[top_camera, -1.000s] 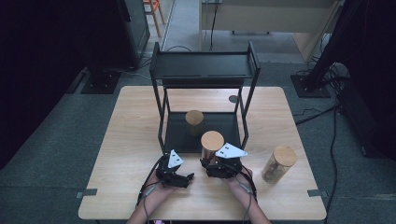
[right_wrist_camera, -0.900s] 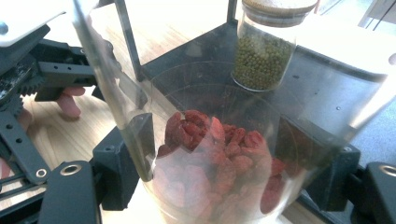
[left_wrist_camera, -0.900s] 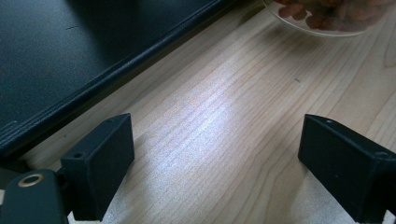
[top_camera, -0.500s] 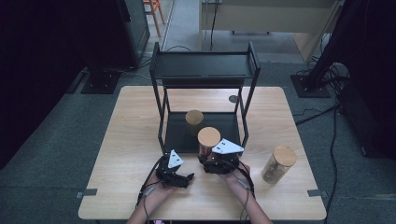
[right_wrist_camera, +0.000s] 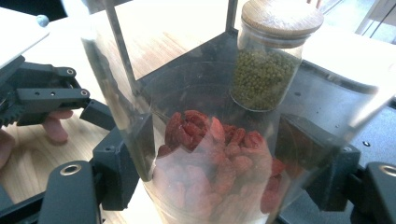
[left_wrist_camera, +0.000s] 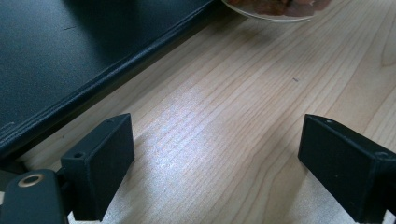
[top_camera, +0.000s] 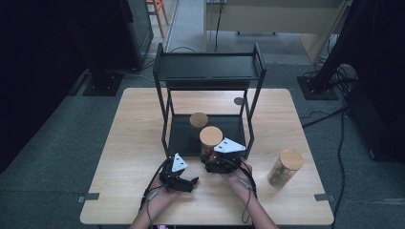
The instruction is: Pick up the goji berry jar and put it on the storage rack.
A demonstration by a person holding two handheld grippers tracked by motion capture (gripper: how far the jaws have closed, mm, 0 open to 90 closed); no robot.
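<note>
High view: right gripper [top_camera: 210, 160] grips a glass jar of red dried fruit [top_camera: 210, 140], wood lid up, at the front edge of the black rack's [top_camera: 208, 71] bottom shelf [top_camera: 181, 136], w/ the jar between the rack's two front posts. A second jar w/ green beans [top_camera: 198, 121] stands on that shelf just behind it, near but apart. Left gripper [top_camera: 187, 182] sits low over bare counter [top_camera: 124, 143] in front of the rack's left post, fingers apart, nothing in them. A third jar [top_camera: 283, 167] stands on the counter well to the right, open wood all round it.

Left gripper view: both fingers [left_wrist_camera: 100, 163] wide apart, only bare wood between them. Shelf's front edge runs diagonally at upper left; a jar base [left_wrist_camera: 271, 8] shows at top edge.

Right gripper view: fingers [right_wrist_camera: 119, 168] clamp the red-fruit jar [right_wrist_camera: 210, 154] on both sides of its lower wall. Bean jar [right_wrist_camera: 268, 60] stands upright beyond, on the shelf, w/ a gap between the two. A rack post [right_wrist_camera: 119, 42] rises just left of the held jar. Left gripper [right_wrist_camera: 100, 114] is near at left, over the counter.
</note>
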